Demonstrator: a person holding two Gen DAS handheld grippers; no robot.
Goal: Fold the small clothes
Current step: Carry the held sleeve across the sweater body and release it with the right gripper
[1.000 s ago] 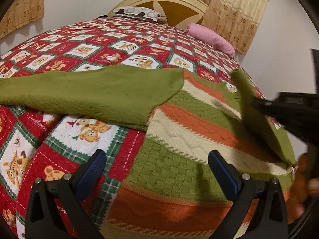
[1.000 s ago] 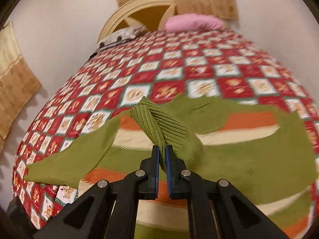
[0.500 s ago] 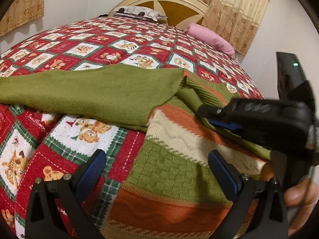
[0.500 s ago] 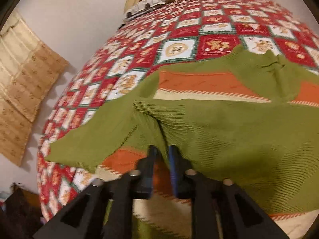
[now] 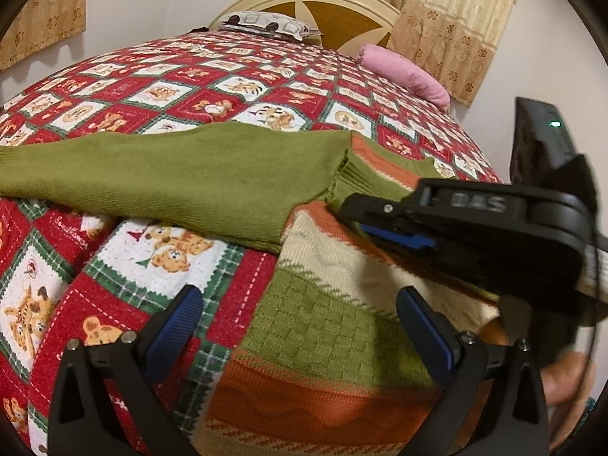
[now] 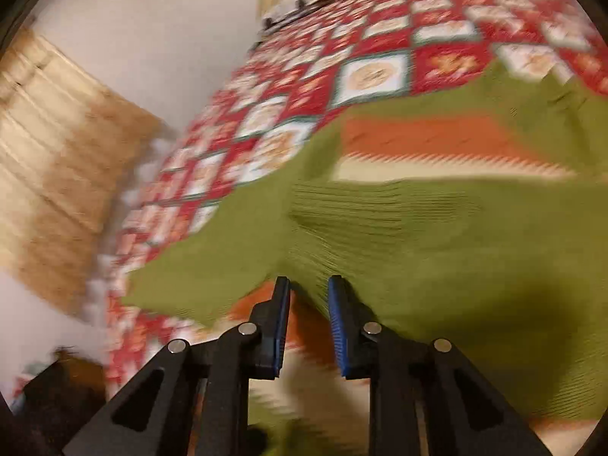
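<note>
1 striped sweater [image 5: 319, 326] lay on the bedspread [image 5: 212, 87] near its front edge; 2 grippers hovered there, left gripper [image 5: 296, 319] spread wide, right gripper [image 6: 308, 319] released, jaws just narrowing, gripping nothing.

Left gripper [image 5: 296, 323] tilted downward, jaws spread wide, nothing between them. Right gripper [image 6: 308, 319] tilted downward too, jaws parted by a narrow gap, just been closing a little, pads off the cloth. Hand [image 5: 566, 383] gripping its handle.
</note>
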